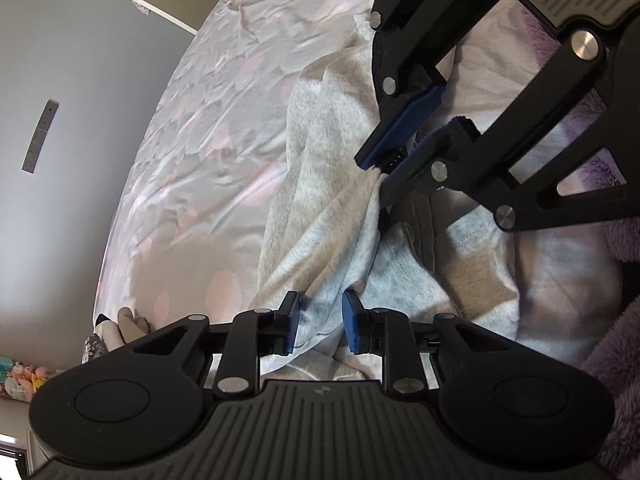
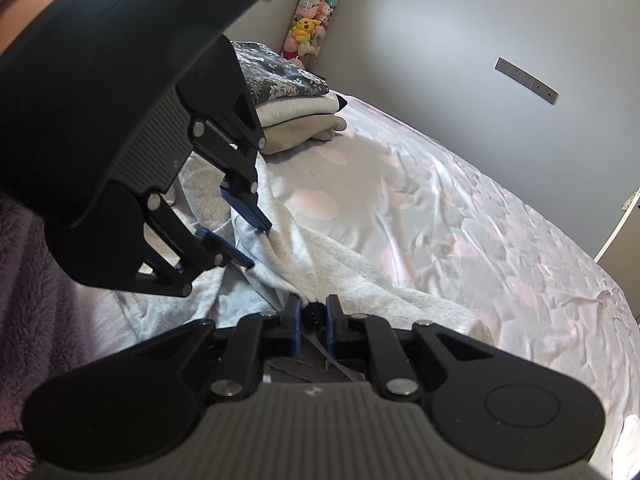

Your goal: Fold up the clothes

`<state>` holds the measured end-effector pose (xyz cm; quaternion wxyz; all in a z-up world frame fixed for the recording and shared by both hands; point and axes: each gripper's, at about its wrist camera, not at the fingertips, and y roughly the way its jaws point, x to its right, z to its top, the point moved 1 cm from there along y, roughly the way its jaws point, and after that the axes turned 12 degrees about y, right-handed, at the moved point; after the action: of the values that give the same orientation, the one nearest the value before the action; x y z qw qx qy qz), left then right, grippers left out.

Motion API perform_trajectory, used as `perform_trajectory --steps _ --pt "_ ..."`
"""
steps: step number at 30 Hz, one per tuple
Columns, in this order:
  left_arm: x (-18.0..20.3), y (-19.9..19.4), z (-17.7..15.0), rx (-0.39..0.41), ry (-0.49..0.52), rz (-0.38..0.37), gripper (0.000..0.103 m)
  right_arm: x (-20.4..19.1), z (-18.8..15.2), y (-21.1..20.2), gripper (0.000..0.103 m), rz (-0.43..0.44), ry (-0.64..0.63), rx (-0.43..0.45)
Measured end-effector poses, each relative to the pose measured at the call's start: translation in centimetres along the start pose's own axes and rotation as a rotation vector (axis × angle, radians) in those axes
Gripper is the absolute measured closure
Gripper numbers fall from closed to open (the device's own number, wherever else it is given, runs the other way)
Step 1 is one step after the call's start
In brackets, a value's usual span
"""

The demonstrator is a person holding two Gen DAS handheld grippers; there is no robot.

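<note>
Jaws of the left gripper (image 1: 320,322) stand apart, blue pads on either side of a raised fold of the light grey garment (image 1: 320,216) without visibly pressing on it. Jaws of the right gripper (image 1: 378,168) are nearly closed, pinching a gathered bunch of the same garment at their tips; from that pinch the cloth fans downward in taut creases toward the left gripper. In the right wrist view, dark cloth sits between the pads of the right gripper (image 2: 313,318), and the left gripper (image 2: 248,240) hangs above the garment (image 2: 360,272) with its fingers spread. The garment lies crumpled on a bed sheet (image 1: 192,152) printed with pale pink patches. A stack of folded clothes (image 2: 296,116) rests farther back on the bed. A purple fleece sleeve (image 1: 624,224) borders the scene.
</note>
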<state>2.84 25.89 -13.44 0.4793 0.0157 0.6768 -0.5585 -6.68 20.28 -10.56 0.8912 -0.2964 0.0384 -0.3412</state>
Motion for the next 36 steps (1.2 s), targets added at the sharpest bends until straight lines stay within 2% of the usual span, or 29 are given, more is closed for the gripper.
perform_trajectory --steps 3,4,5,7,12,17,21,25,27,28,32,36 --pt "0.6 0.3 0.3 0.0 0.017 -0.004 0.081 0.2 0.0 -0.1 0.089 -0.003 0.02 0.01" --pt "0.7 0.4 0.4 -0.003 0.019 0.003 0.084 0.3 0.0 -0.2 0.089 -0.003 0.028 0.015" --pt "0.7 0.5 0.4 -0.007 0.016 0.01 0.094 0.4 0.1 -0.2 0.089 -0.004 0.034 0.019" --pt "0.2 0.3 0.3 -0.013 -0.008 0.023 0.099 0.6 0.1 -0.3 0.089 -0.002 0.049 0.022" --pt "-2.5 -2.9 -0.5 -0.002 -0.091 0.029 0.099 1.1 0.7 -0.5 0.089 -0.026 0.065 0.028" --pt "-5.1 -7.2 -1.3 0.051 -0.154 -0.071 0.099 0.6 0.5 0.4 0.089 0.015 0.025 -0.03" --pt "-4.8 -6.9 -1.6 0.003 -0.136 -0.067 0.099 -1.2 0.1 0.1 0.089 0.042 -0.077 -0.016" --pt "-3.8 -4.9 -2.0 -0.041 -0.13 -0.079 0.095 -1.2 -0.1 -0.4 0.089 0.019 -0.098 0.0" --pt "-3.1 -4.8 -1.8 -0.028 -0.103 -0.079 0.091 -1.0 -0.1 -0.6 0.089 0.006 -0.093 0.003" --pt "-2.7 -4.9 -1.7 -0.017 -0.085 -0.071 0.083 -0.9 -0.1 -0.6 0.089 0.006 -0.091 0.002" --pt "-1.9 -5.7 -0.6 0.051 -0.031 -0.078 0.069 -1.1 -0.2 -0.7 0.089 0.007 -0.108 0.012" --pt "-1.1 -4.9 0.6 0.063 0.004 -0.107 0.068 -1.3 -0.3 -0.9 0.089 0.009 -0.129 0.022"
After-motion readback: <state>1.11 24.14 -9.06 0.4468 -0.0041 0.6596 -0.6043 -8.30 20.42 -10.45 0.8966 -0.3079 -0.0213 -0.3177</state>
